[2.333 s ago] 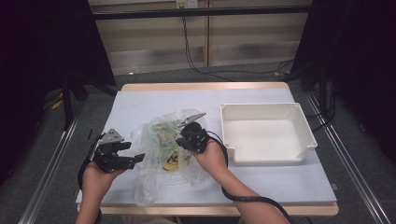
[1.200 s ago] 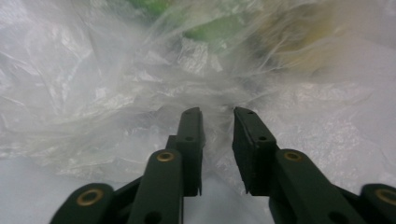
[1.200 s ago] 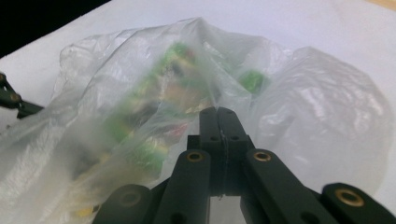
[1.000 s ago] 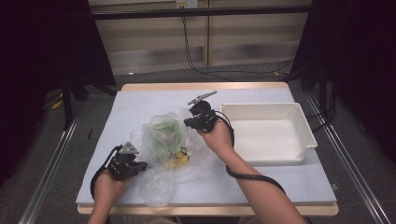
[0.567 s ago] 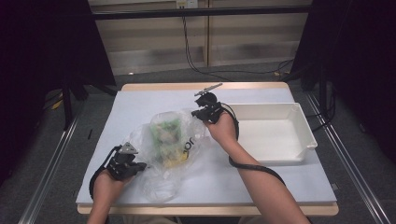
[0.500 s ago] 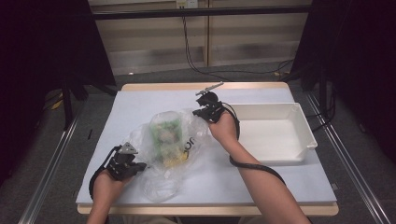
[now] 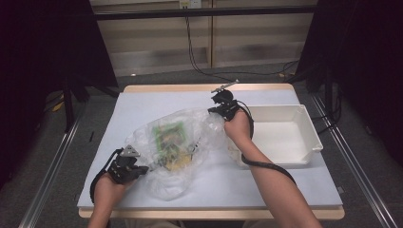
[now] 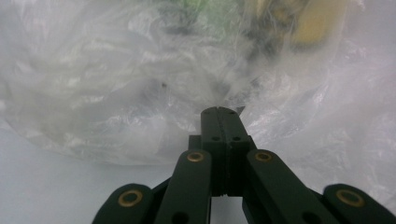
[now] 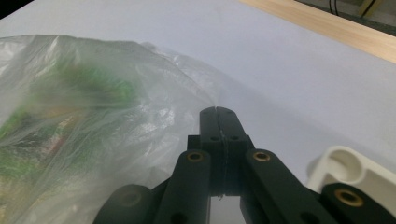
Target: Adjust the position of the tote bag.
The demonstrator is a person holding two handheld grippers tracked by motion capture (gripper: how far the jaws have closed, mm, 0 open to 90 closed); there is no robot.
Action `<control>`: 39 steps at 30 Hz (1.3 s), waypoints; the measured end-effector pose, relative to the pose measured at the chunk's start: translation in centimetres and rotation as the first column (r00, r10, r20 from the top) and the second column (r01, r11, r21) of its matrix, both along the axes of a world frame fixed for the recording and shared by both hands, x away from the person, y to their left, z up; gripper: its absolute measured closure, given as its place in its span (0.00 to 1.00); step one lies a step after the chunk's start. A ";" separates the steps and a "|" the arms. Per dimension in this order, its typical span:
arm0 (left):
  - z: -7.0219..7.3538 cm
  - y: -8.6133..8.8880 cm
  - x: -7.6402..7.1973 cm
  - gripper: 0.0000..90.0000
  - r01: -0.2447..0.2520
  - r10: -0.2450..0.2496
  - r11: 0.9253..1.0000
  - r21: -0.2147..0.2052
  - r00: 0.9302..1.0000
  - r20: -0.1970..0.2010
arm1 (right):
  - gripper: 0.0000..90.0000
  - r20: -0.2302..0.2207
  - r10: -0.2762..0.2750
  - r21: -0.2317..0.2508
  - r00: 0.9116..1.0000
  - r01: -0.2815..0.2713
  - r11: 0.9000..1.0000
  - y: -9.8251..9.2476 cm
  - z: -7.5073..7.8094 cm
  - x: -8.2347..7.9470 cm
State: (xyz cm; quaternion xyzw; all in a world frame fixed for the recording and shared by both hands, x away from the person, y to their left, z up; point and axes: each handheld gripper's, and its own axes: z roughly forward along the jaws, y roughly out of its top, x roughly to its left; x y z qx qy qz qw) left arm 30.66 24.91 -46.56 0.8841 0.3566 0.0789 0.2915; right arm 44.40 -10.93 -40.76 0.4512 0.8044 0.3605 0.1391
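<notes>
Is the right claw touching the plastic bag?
Touching: in the right gripper view the right claw is shut on a stretched corner of the plastic bag.

Black tongs with brass-ringed pivots, a grey three-cornered plate and black cables.

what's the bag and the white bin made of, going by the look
Bag: thin clear plastic film, it seems; crinkled, glossy, the green and yellow contents show through it. Bin: probably moulded hard plastic, matte white, with a smooth rolled rim and rounded corners.
</notes>
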 end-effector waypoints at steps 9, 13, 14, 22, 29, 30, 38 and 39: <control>0.0 0.1 0.0 1.00 0.000 0.000 1.000 0.001 1.000 -0.004 | 1.00 0.011 -0.022 -0.019 1.000 0.022 1.000 -1.3 -0.1 0.3; 0.0 0.0 0.0 1.00 0.001 -0.001 1.000 0.004 1.000 -0.004 | 1.00 0.014 -0.032 -0.013 0.999 0.032 0.999 -2.0 0.0 0.3; 0.0 0.0 0.0 1.00 0.000 0.000 1.000 0.005 1.000 -0.003 | 1.00 0.008 -0.039 -0.011 0.999 0.039 0.999 -2.1 0.0 0.3; 0.0 0.0 -0.1 1.00 -0.004 0.004 1.000 0.005 1.000 -0.005 | 1.00 0.008 -0.062 -0.008 0.998 0.062 0.998 -2.8 -0.2 0.6; 0.1 0.1 0.0 1.00 0.002 -0.002 1.000 0.002 1.000 -0.014 | 1.00 0.013 -0.036 0.021 0.999 0.036 0.999 -2.7 -0.4 0.3; 0.1 0.0 0.0 1.00 -0.002 0.002 1.000 0.003 1.000 -0.005 | 0.99 0.013 -0.027 0.024 1.000 0.027 0.999 -2.6 -0.4 0.1; 1.4 0.3 -0.1 1.00 0.007 -0.007 0.998 -0.057 1.000 0.006 | 0.73 0.039 0.023 0.035 0.999 -0.024 0.999 -1.7 -0.2 -1.1; 1.5 0.3 -0.2 1.00 0.010 -0.010 0.998 -0.067 1.000 0.009 | 0.70 0.039 0.023 0.040 0.999 -0.025 0.999 -1.7 -0.1 -1.3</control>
